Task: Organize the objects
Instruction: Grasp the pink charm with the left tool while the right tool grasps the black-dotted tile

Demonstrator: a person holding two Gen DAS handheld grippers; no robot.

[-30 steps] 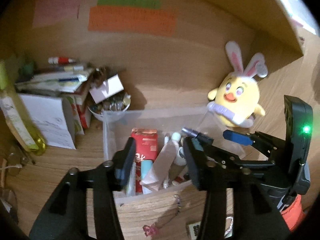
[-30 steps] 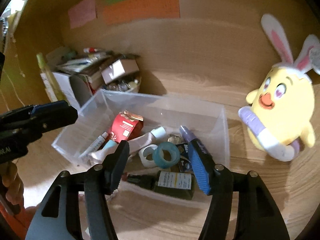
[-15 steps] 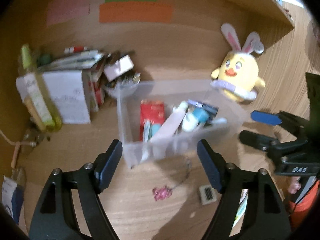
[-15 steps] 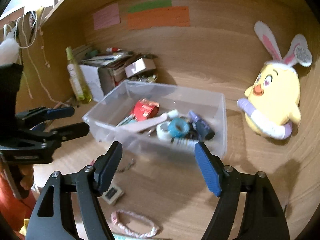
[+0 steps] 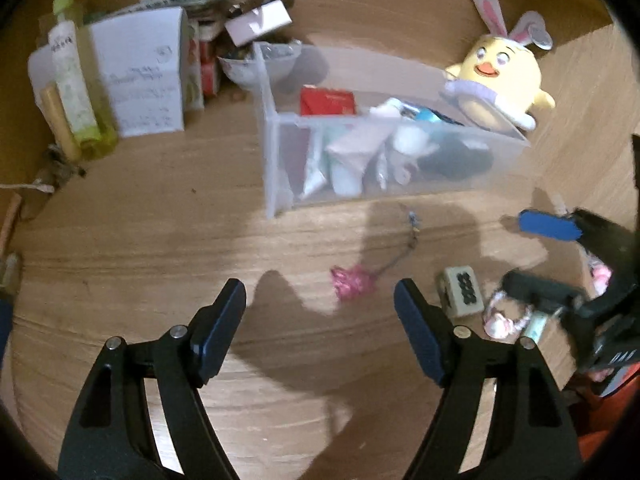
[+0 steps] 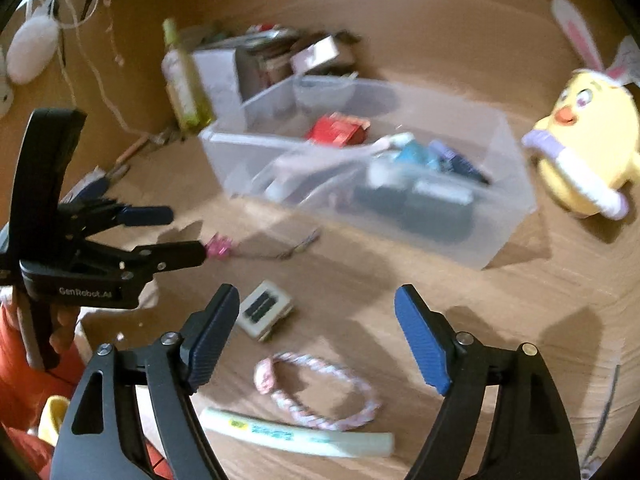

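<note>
A clear plastic bin point(image 5: 280, 148) point(image 6: 508, 216) holds a red packet point(image 5: 327, 100), tubes, tape rolls and a dark bottle. On the wooden desk in front of it lie a pink charm on a chain point(image 5: 352, 282) point(image 6: 218, 248), a mahjong tile point(image 5: 462, 290) point(image 6: 264, 312), a pink-white braided band point(image 6: 316, 392) and a pale tube point(image 6: 296, 436). My left gripper point(image 5: 320, 320) point(image 6: 184, 232) is open and empty just short of the charm. My right gripper point(image 6: 316, 328) point(image 5: 520, 256) is open and empty above the band and tile.
A yellow chick plush with bunny ears point(image 5: 500, 76) point(image 6: 584, 140) sits right of the bin. Books, boxes, a bowl point(image 5: 256, 66) and a green bottle point(image 5: 76, 96) crowd the back left corner. Cords and small items point(image 5: 36, 188) lie at the left edge.
Both grippers have pulled back from over the bin and dropped toward the desk in front of it. The loose tile, band, tube and charm now lie close before them.
</note>
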